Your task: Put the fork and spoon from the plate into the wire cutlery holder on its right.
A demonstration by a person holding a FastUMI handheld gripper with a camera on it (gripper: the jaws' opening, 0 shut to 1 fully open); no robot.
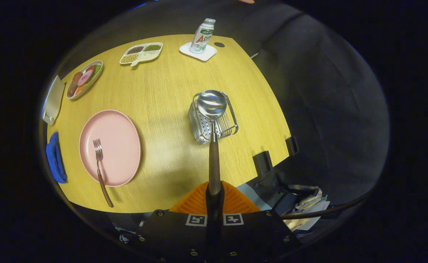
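Observation:
My gripper (214, 193) is shut on the brown handle of the spoon (212, 120), which points straight ahead from between the fingers. The spoon's shiny bowl hangs over the wire cutlery holder (203, 128), which stands on the wooden table (170, 95) just beyond the fingers. Left of the holder lies the pink plate (119, 142). The fork (100, 164) rests on the plate with its tines up on the plate and its brown handle sticking out over the near rim.
A bottle (203, 35) stands on a white coaster (198, 53) at the far side. A divided tray of beans (141, 54), a plate of food (84, 79), a grey flat object (53, 99) and a blue cloth (55, 157) line the left. The table's right edge drops off beside the holder.

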